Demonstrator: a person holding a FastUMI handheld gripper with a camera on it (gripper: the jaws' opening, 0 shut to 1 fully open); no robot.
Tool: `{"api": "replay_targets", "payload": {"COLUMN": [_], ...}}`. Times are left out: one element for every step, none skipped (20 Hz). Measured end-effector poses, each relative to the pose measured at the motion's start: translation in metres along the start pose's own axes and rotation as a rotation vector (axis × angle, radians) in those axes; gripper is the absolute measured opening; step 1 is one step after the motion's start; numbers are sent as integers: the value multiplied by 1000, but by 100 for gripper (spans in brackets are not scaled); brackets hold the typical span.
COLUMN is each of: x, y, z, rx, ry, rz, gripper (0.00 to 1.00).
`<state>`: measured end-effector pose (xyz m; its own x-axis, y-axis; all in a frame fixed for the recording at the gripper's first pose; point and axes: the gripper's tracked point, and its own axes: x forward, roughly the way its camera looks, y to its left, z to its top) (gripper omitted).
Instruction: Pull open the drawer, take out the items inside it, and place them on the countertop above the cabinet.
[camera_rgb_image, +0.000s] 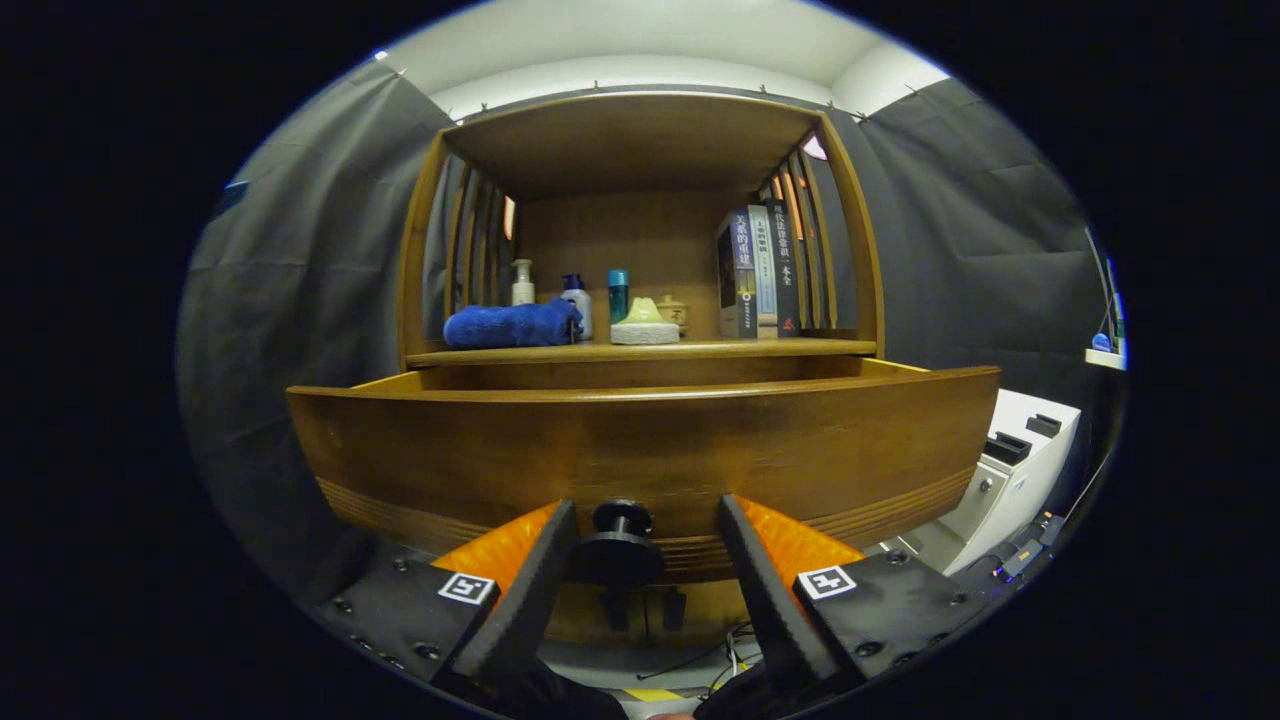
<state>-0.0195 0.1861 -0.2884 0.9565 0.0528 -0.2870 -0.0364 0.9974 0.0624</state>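
A wooden cabinet fills the gripper view, and its drawer (640, 450) stands pulled out toward me. The tall front panel hides what lies inside the drawer. A round dark knob (620, 555) sits low on the drawer front, between my fingers. My gripper (648, 512) is open; the knob lies close to the left finger (545, 570), while a clear gap separates it from the right finger (760, 580). Above the drawer runs the countertop (800, 348).
On the countertop lie a rolled blue towel (510, 325), three bottles (575, 300), a pale sponge-like block (644, 328) and upright books (758, 270). Slatted side walls and a wooden roof enclose that shelf. A white appliance (1010, 470) stands to the right of the drawer.
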Motion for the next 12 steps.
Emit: {"api": "replay_targets", "payload": {"x": [8,10,13,18,22,27,32,36,43,48,53,57], "y": [0,0,-1,0,0,0,0,0,1,0,0,0], "z": [6,4,6,7,8,12,15,11,15,13,14,14], "rx": [15,12,0,4,10,8,7,6,9,13,16,15], "ry": [-14,-1,5,4,7,7,6,26,21,33,36,44], "rz": [-4,-5,-5,-6,-5,-5,-9,-7,-8,-8,-9,-9], "gripper": [95,95,95,95,95,95,95,95,95,95,95,95]}}
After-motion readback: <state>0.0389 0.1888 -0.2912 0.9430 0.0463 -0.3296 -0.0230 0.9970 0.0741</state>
